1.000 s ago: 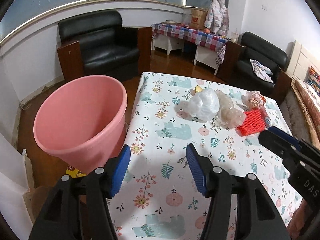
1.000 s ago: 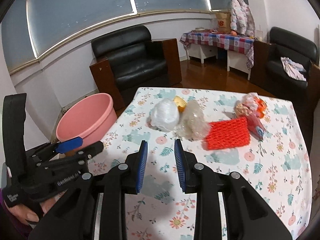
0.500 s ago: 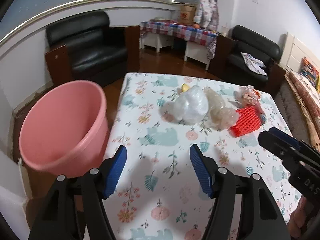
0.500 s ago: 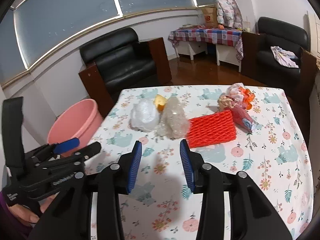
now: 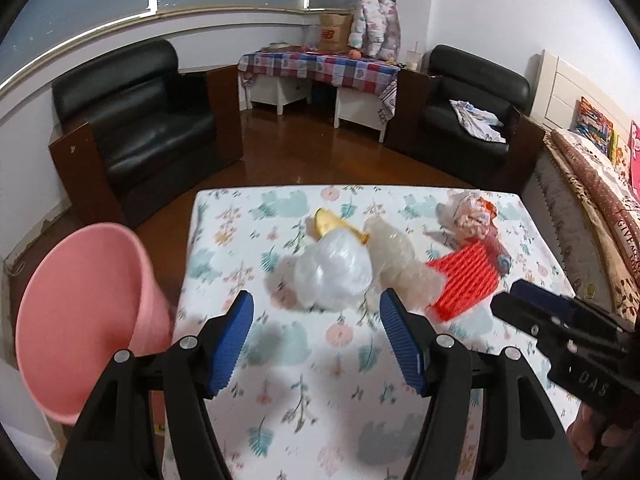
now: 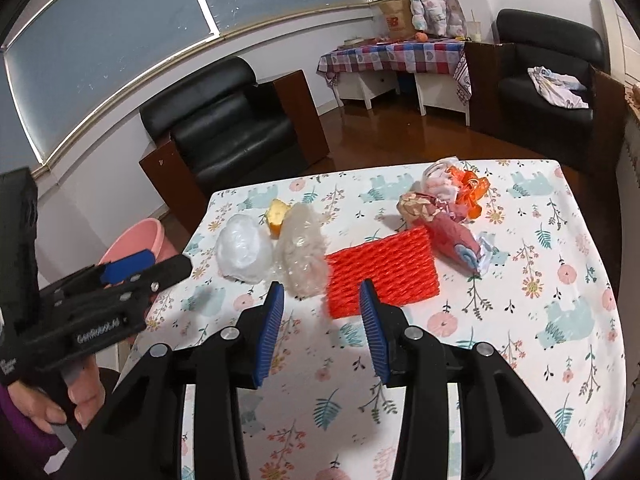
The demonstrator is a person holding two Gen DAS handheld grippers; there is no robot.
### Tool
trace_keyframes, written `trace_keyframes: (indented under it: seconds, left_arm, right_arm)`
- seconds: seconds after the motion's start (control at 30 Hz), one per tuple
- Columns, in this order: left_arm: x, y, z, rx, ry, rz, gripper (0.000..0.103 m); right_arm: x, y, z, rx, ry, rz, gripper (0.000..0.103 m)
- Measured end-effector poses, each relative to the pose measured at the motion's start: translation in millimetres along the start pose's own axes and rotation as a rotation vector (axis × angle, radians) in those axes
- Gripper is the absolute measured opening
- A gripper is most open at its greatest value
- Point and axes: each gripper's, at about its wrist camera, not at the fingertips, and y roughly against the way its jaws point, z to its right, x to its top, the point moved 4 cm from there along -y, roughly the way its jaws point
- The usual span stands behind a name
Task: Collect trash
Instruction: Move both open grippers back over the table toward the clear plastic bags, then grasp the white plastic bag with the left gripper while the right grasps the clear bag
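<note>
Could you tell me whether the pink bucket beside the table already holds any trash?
It looks empty. The left wrist view shows only bare pink wall inside the pink bucket, though its bottom is hidden; all the trash, like the white plastic bag, lies on the table.

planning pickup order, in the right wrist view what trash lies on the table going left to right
white plastic bag → clear crumpled plastic wrap → red foam net → pink wrapper

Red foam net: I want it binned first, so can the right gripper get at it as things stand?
Probably yes. The red foam net lies flat just ahead of the right gripper, whose jaws are open and empty, with only bare tablecloth between them.
</note>
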Motion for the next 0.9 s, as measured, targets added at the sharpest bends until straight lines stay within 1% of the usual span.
trace_keyframes:
  seconds: [0.23,0.37,0.57,0.67,0.73,0.77,0.8,0.83,0.87,0.9]
  left_arm:
    - [16,-24,8,-0.013,-0.011,-0.020,0.065]
    - [22,-38,12,-0.002,-0.035,-0.028,0.065]
    - [22,-60,7,0.015,-0.031,-0.061,0.065]
    - [19,-68,6,0.008,-0.032,-0.078,0.065]
    - [16,-73,6,-0.003,-0.033,-0.087,0.057]
    - [14,-75,7,-0.009,-0.033,-0.091,0.049]
    - [11,-77,6,-0.015,-0.034,-0.095,0.045]
    - [10,-76,7,-0.014,-0.033,-0.090,0.044]
    - [9,-76,7,-0.016,-0.032,-0.083,0.040]
    - [8,-75,6,-0.022,-0.032,-0.078,0.037]
  right_arm:
    - [1,-7,3,0.020,0.004,-0.010,0.040]
    - [4,-10,3,0.030,0.011,-0.009,0.040]
    - [11,-21,1,0.053,0.013,-0.021,0.040]
    - [11,-28,-2,0.060,0.018,-0.035,0.040]
    - [10,-34,-5,0.066,0.021,-0.045,0.040]
    - [10,-37,-6,0.067,0.023,-0.049,0.040]
    - [10,-39,-7,0.067,0.026,-0.054,0.040]
    - [9,-42,-9,0.066,0.029,-0.058,0.040]
    - [9,-44,-9,0.066,0.031,-0.062,0.040]
    - [10,-46,-10,0.068,0.034,-0.066,0.040]
